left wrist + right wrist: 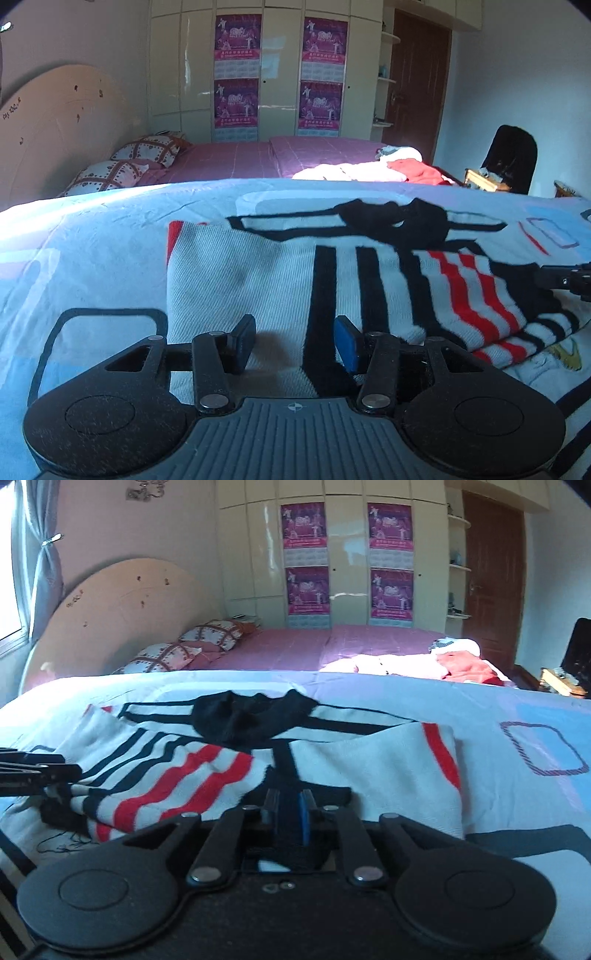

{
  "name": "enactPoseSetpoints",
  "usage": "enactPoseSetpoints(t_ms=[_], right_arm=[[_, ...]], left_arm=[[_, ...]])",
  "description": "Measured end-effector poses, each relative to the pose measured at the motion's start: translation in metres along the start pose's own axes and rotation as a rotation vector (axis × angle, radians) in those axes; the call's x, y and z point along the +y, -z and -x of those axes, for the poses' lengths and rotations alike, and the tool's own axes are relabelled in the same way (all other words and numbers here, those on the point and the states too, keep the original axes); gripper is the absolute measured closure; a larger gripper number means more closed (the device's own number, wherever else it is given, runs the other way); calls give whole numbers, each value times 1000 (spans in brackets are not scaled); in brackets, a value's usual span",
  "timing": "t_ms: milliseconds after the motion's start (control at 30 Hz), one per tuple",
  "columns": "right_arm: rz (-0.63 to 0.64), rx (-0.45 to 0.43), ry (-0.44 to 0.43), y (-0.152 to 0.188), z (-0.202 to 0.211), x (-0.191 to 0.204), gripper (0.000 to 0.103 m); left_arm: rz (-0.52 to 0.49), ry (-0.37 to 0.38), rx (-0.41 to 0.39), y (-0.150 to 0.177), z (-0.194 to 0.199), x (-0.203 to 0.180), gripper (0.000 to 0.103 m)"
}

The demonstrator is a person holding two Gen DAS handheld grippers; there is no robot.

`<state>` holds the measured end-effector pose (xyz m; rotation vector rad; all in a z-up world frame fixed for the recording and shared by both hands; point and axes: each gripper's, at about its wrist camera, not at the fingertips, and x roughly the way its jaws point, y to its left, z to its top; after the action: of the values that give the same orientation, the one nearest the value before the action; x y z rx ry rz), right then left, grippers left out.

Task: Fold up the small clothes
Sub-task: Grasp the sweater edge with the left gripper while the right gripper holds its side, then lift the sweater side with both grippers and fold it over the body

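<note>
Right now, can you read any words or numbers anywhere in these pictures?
None can be read.
Posters on the wardrobe: print and rows of small figures, too blurred to read.
Headboard: dark marks at its left edge, too small to tell.
Sweater: stripes only, no words.
Bedsheet: shapes only.

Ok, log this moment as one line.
fold sweater | left gripper open over hem | right gripper pinching dark hem | sleeve folded in
</note>
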<state>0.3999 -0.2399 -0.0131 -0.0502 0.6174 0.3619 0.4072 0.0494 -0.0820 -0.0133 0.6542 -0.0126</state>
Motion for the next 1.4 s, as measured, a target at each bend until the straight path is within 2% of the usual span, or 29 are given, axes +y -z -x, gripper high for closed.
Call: enactPoseSetpoints(t_ms=[67, 133, 200, 267, 333, 400, 467, 667, 833, 1100, 1200, 1267, 1300, 1400], right_arm=[[57, 54, 37, 8, -12, 6, 95], [32, 36, 50, 14, -13, -2, 96], [16, 53, 63, 8, -10, -6, 96], [-38, 36, 28, 3, 4, -17, 84], [-81, 10, -12, 4, 21, -30, 82], [-90, 18, -16, 10, 36, -39, 82], [-106, 27, -29, 19, 52, -46, 81], [-185, 84, -62, 53, 103, -64, 74], [-283, 113, -26, 86, 146, -74, 72], [-485, 166, -46, 138, 201, -61, 68], [-566, 164, -69, 154, 218, -57, 64], [-627, 171, -97, 166, 227, -56, 63], [-652, 174, -120, 172, 230, -55, 63], [-705, 188, -168, 191, 237, -51, 65]], left_arm=[[45, 6, -5, 9, 1, 6, 56], [71, 11, 5, 9, 1, 10, 56], [66, -18, 20, 6, 4, 7, 56], [50, -50, 25, 7, 14, 4, 56], [39, -63, 32, 14, 26, 3, 56], [39, -86, 35, 18, 39, 1, 52], [51, -117, 57, 26, 53, -1, 17], [21, -138, 113, 63, 84, -15, 17], [-8, -104, 95, 88, 110, -17, 17], [2, -23, 127, 120, 161, 2, 17], [108, 107, 152, 138, 185, 25, 18], [140, 192, 163, 149, 200, 37, 30], [177, 238, 174, 154, 205, 44, 31], [339, 406, 209, 169, 213, 67, 47]])
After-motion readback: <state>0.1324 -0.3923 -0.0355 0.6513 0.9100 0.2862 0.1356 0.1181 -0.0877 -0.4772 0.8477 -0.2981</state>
